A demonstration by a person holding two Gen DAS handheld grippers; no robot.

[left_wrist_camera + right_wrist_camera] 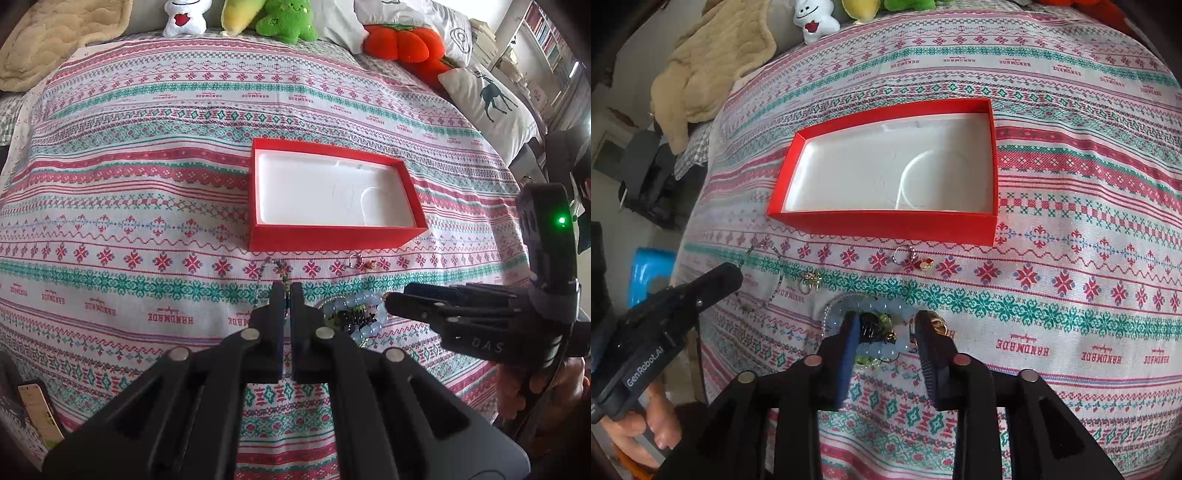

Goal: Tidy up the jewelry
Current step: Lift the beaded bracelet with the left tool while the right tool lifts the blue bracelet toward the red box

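Right hand-held gripper (pixel 886 332) spread over pale-blue bead bracelet (pixel 882 308) | left hand-held gripper (pixel 285 295) pinched, perhaps on beaded chain (pixel 282 271)

I see a red rectangular cardboard box (pixel 886 225) with a plain white lining, sitting on a woven bedspread (pixel 1071 258) banded in pink, red and teal geometric motifs on white. My pale blue bead bracelet (pixel 882 308) circles black and green pieces. Both black plastic tools are matte.
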